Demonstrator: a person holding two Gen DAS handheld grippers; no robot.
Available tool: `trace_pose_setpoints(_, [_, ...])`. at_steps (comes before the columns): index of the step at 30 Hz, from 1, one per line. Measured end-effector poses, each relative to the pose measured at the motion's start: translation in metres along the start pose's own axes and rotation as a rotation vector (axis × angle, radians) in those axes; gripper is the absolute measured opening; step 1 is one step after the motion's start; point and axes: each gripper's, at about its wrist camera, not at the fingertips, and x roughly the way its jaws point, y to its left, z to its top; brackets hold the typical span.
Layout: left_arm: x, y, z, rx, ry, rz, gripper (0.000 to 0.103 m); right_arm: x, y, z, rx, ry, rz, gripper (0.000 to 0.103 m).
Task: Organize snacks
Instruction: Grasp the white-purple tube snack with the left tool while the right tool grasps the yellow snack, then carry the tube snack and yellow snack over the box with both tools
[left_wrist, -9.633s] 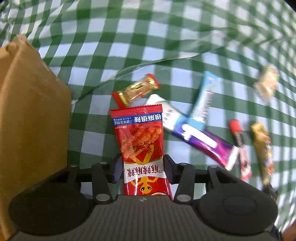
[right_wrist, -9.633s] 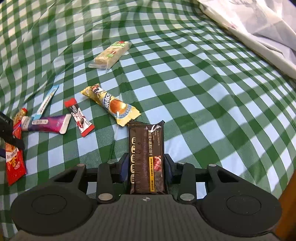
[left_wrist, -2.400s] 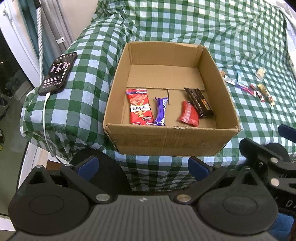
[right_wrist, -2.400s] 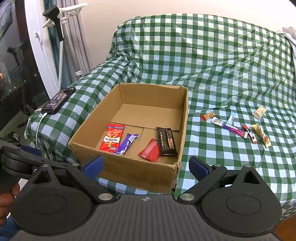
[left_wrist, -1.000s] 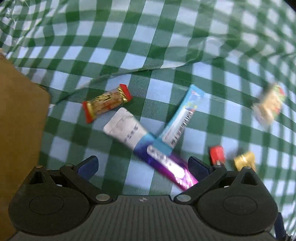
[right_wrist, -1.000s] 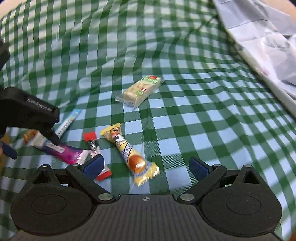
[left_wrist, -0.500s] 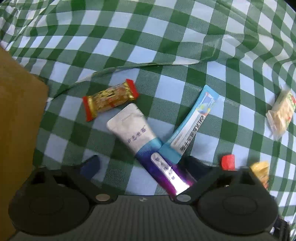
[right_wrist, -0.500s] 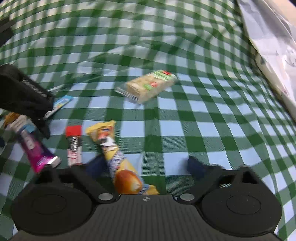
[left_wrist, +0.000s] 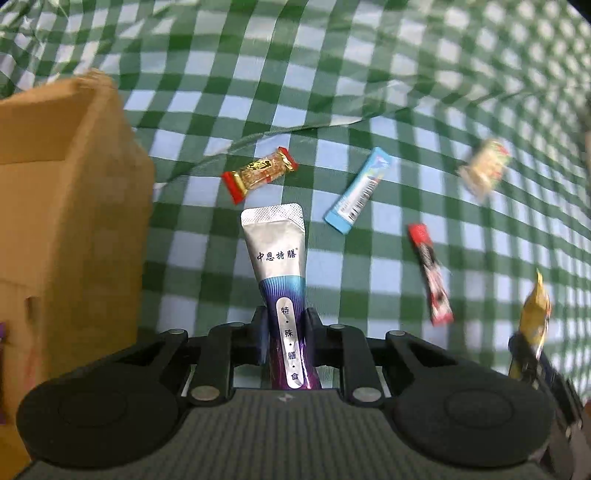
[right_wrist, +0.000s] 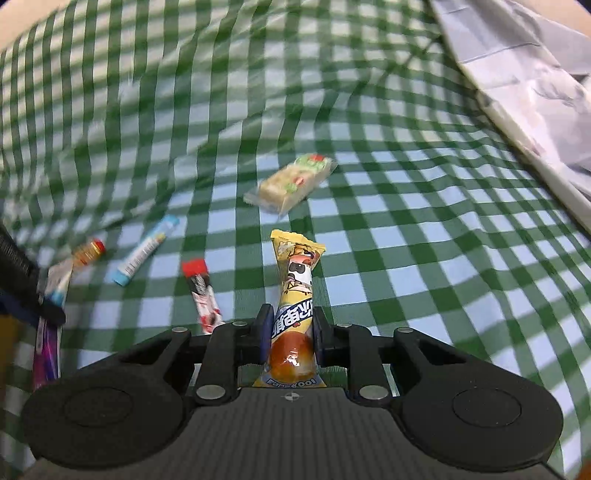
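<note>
Both grippers loaded, four snacks left.
Your left gripper (left_wrist: 283, 325) pinches the silver-purple pouch (left_wrist: 282, 273); your right gripper (right_wrist: 291, 332) pinches the yellow wrapped snack (right_wrist: 295, 295), both beside the brown cardboard box (left_wrist: 66, 206).

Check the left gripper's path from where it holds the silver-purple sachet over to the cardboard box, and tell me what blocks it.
Nothing visible blocks it. The left gripper is shut on the silver-purple sachet, and the cardboard box stands directly to its left with only checked cloth between. The box wall itself must be cleared; its opening is out of view.
</note>
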Motion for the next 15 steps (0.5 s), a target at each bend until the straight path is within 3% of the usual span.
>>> trace_pose_setpoints(6, [-0.081, 0.032, -0.046, 0.074, -0.093, -0.066, 0.022, -0.083, 0.016, 0.009, 0.078, -0.091, 0.053, 0.023])
trace_pose_setpoints(11, [-0.147, 0.079, -0.092, 0.115, -0.194, -0.061, 0.022, -0.158, 0.056, 0.002, 0.065, -0.163, 0.134, 0.023])
trace_pose_setpoints(15, [-0.188, 0.122, -0.126, 0.106, -0.242, -0.030, 0.022, -0.201, 0.095, -0.016, 0.030, -0.168, 0.216, 0.023])
